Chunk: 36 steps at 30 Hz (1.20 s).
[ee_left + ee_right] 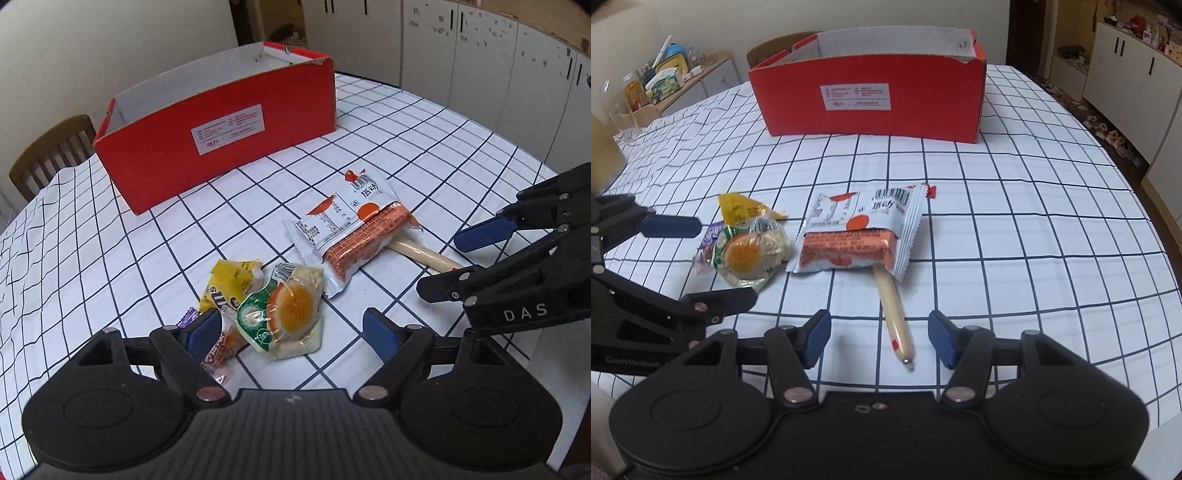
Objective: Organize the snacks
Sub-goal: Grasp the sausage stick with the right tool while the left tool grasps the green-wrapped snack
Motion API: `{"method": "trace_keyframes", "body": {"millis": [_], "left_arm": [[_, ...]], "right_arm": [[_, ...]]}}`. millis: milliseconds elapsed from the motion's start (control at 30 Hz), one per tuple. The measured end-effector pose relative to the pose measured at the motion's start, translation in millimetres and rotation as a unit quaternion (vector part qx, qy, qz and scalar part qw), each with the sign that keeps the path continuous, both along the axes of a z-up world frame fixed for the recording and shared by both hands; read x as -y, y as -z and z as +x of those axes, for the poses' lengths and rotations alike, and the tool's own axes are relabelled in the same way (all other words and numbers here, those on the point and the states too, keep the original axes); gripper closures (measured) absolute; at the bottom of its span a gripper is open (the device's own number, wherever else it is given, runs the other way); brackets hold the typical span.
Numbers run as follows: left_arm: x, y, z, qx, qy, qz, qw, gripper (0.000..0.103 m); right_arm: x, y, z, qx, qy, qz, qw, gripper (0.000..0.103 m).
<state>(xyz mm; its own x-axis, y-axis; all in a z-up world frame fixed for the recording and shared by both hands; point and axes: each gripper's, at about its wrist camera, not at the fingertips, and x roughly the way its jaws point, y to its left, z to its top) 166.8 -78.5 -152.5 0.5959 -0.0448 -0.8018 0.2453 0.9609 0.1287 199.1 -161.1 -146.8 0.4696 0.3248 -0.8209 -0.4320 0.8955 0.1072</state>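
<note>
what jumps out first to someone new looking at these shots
The red box at the far side of the checked cloth grabs the eye first. Nearer lies a cluster of snacks: an egg pack, a white wrapper, and a sausage stick between the open right tongs.

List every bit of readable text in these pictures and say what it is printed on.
"DAS": right gripper, on its black body.
"GenRobot": left gripper, on its body, last letters cut off.
White label on the red box: too small to read.
White snack packet: large characters and barcode, blurred.
Yellow packet: lettering partly hidden.

Snack packets (291,314) lie clustered – open red box (221,122) beyond.
</note>
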Motion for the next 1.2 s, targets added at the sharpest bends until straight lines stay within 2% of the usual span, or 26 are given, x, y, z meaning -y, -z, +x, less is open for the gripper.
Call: {"method": "trace_keyframes", "body": {"millis": [167, 233, 400, 500, 567, 767, 1067, 1200], "left_arm": [[1.5, 4.8, 7.0, -0.014, -0.01, -0.004, 0.9998, 0.02], [3.8, 6.0, 9.0, -0.019, -0.009, -0.002, 0.9998, 0.026], [5.2, 7.7, 13.3, -0.027, -0.02, -0.001, 0.9994, 0.028], [4.8, 8.9, 16.4, -0.033, -0.032, 0.006, 0.9989, 0.043], [2.3, 10.8, 18.9, -0.043, -0.04, 0.002, 0.9983, 0.048], [-1.5, 9.7, 19.1, -0.054, -0.05, -0.012, 0.9972, 0.052], [-11.8, 5.0, 10.6, -0.073, -0.061, -0.044, 0.9945, 0.056], [-19.2, 5.1, 2.5, -0.095, -0.071, -0.068, 0.9906, 0.056]], "right_arm": [[1.9, 4.8, 3.0, -0.005, -0.005, 0.001, 1.0, 0.049], [1.4, 6.5, 3.4, -0.005, -0.009, -0.002, 1.0, 0.05], [-1.2, 8.9, 4.0, 0.004, -0.018, -0.009, 1.0, 0.058], [-3.9, 8.9, 4.1, 0.013, -0.021, -0.017, 1.0, 0.068], [-5.1, 8.9, 4.4, 0.016, -0.022, -0.018, 0.999, 0.075], [-6.8, 9.3, 5.5, 0.024, -0.02, -0.032, 0.999, 0.092], [-2.5, 6.7, -5.8, 0.016, 0.002, -0.034, 0.999, 0.094], [1.9, 3.6, -17.0, 0.006, 0.015, -0.022, 1.0, 0.094]]}}
